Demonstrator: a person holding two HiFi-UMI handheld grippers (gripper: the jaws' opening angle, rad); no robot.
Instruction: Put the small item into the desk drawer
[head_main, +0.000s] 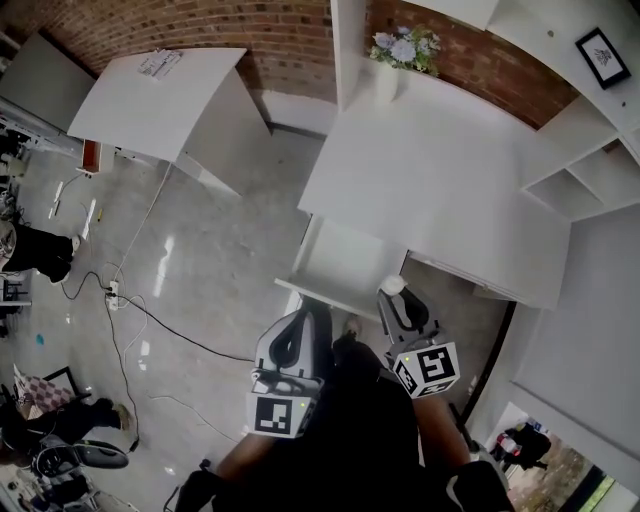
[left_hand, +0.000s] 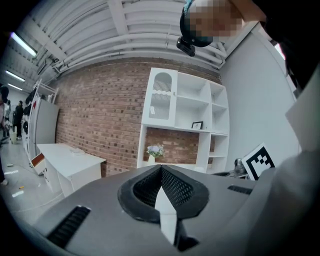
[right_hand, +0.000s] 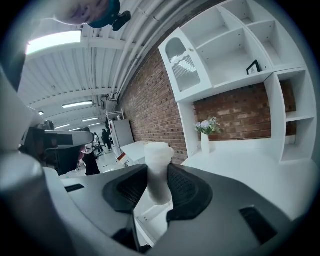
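Only the right gripper view shows the small white item (right_hand: 159, 155) upright, long axis vertical, pinched in the right gripper (right_hand: 157, 175); the head view adds the open drawer (head_main: 345, 262) just ahead. The left gripper (left_hand: 161, 172) is closed, empty.

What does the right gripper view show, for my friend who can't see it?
The right gripper holds a small white item between its jaws, with an open drawer showing just below. Behind are a white desk with flowers, a brick wall and white shelves.
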